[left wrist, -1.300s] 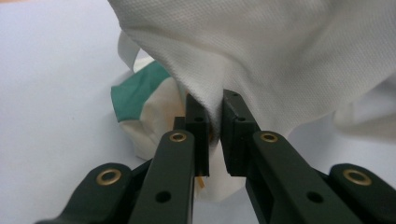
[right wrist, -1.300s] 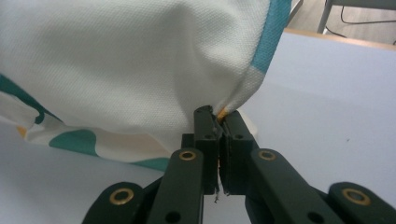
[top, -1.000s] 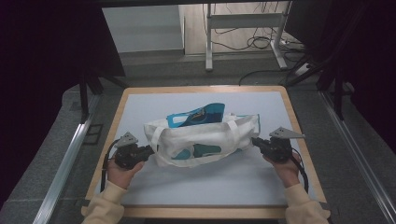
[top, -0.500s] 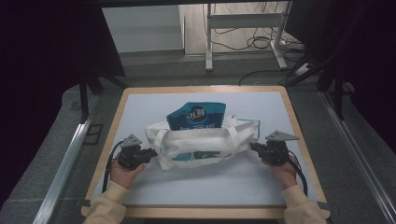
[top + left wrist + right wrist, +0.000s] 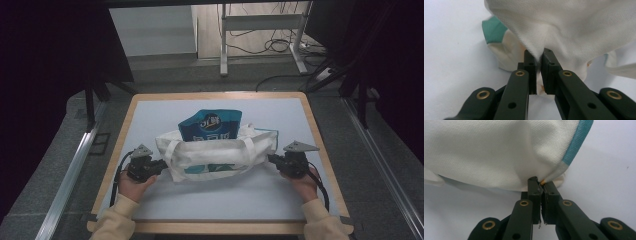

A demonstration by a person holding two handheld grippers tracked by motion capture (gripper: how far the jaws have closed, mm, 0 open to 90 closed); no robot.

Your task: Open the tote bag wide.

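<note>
A white cloth tote bag (image 5: 215, 155) with teal trim lies across the middle of the table. A blue snack pouch (image 5: 211, 126) sticks out of its far side, lying flat. My left gripper (image 5: 161, 164) is shut on the bag's left end; in the left gripper view the cloth (image 5: 564, 30) is pinched between the black jaws of the left gripper (image 5: 538, 56). My right gripper (image 5: 271, 159) is shut on the bag's right end. In the right gripper view the right gripper (image 5: 540, 182) pinches the bag's corner by its teal edge (image 5: 576, 142).
The table top (image 5: 150, 115) is pale with a wooden rim (image 5: 320, 140). Dark floor, metal rails and a table frame with cables lie beyond the far edge. A person's hands in cream sleeves (image 5: 117, 220) reach in from the near edge.
Both grippers have drawn the bag toward the near edge. The blue pouch, tilted on top of the bag before, now lies flat and juts out of the bag's far side.
</note>
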